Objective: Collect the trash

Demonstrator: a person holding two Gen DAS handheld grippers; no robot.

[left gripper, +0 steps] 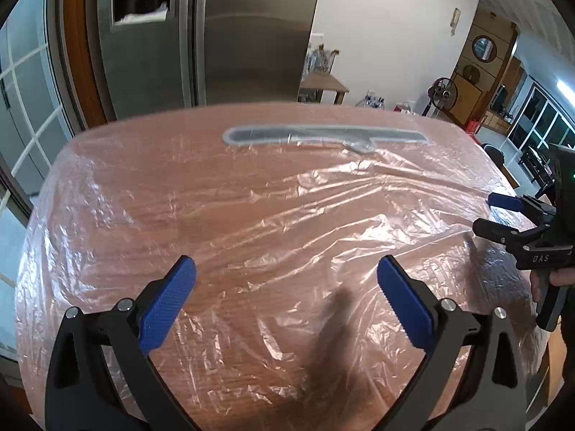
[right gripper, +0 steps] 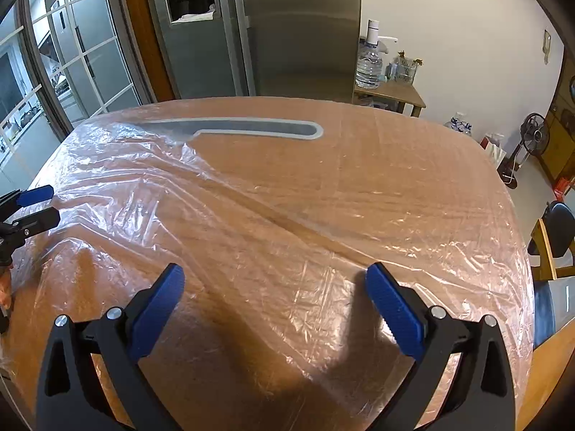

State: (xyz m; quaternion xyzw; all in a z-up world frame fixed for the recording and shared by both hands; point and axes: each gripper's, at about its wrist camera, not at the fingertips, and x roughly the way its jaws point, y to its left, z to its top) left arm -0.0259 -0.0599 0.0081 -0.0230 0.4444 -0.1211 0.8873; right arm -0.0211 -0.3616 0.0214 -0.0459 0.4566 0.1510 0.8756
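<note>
A thin, crinkled clear plastic sheet (left gripper: 287,197) (right gripper: 287,215) lies spread over almost the whole wooden table (right gripper: 550,355). My left gripper (left gripper: 286,269) hovers open above the sheet's near part, nothing between its blue pads. My right gripper (right gripper: 275,274) is open too, likewise over the near part of the sheet and holding nothing. Each gripper shows in the other's view: the right gripper (left gripper: 494,215) at the table's right side, the left gripper (right gripper: 43,206) at its left side. No other loose trash is visible on the table.
A long grey strip (left gripper: 323,136) (right gripper: 251,127) lies under the sheet near the far edge. A steel fridge (left gripper: 215,36) (right gripper: 269,28) stands behind the table. A chair (right gripper: 555,237) sits at the right; a side table (right gripper: 391,89) carries a water bottle.
</note>
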